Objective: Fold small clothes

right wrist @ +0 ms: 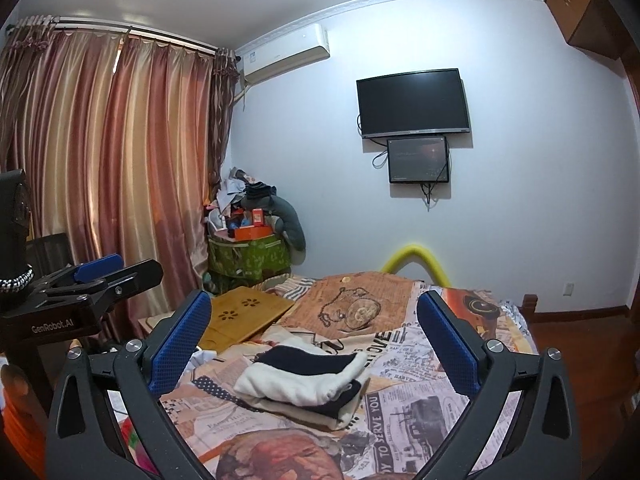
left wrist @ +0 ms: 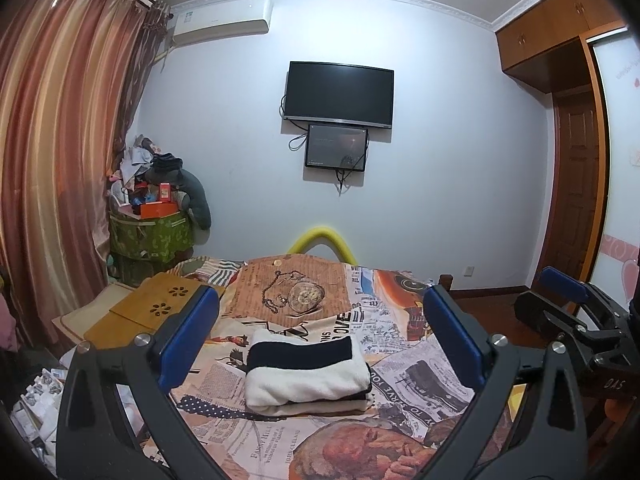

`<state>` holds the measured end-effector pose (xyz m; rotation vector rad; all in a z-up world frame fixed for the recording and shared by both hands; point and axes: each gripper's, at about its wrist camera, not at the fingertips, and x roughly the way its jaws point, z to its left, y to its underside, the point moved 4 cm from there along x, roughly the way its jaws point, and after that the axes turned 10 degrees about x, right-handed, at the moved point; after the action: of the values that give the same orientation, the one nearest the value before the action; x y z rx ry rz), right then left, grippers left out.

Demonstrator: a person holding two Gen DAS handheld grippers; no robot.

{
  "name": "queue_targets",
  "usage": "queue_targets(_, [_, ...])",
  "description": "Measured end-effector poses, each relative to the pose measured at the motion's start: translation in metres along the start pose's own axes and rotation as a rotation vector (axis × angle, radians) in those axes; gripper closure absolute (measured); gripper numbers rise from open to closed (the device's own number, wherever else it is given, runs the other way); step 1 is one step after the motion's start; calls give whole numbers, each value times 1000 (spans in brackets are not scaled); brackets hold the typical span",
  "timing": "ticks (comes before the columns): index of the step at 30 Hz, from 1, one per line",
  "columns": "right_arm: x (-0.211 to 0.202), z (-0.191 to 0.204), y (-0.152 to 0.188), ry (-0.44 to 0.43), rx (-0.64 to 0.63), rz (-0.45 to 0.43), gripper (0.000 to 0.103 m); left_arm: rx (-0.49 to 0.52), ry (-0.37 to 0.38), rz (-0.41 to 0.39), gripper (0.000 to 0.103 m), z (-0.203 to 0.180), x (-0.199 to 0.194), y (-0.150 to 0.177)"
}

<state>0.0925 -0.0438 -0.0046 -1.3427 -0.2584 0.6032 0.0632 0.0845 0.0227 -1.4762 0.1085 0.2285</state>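
Cream and navy fleece, folded into a neat little stack (left wrist: 306, 376), sits on the bed (left wrist: 400, 368) on top of that newspaper-print cover, pretty much in the middle of both wrist views. A navy band runs across the top layer, and more folded layers show underneath it.

Left gripper (left wrist: 320, 328) has its blue pads spread wide with nothing between them. The stack lies on the bed ahead, framed by the fingers (left wrist: 190, 340) but not touched. Same deal with the right gripper (right wrist: 314, 336): fingers (right wrist: 180, 344) wide apart, nothing pinched, clothes lying ahead of it. Each gripper shows up at the edge of the other one's camera, so they're side by side.

Around it: a bamboo lap tray (left wrist: 152, 304) at the left edge of the bed, a green storage box (left wrist: 150, 236) piled with junk in the corner, striped curtains (left wrist: 52, 140), an air conditioner (left wrist: 222, 20) up high, a TV (left wrist: 339, 94) on the wall with a smaller screen (left wrist: 336, 147) just under it. A yellow foam tube (left wrist: 322, 236) arches behind the far end of the bed.
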Motion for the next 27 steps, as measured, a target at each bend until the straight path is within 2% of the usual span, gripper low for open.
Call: queue_targets(27, [-1, -2, -1, 20, 5, 22, 1, -6, 22, 20, 0, 2, 5, 2])
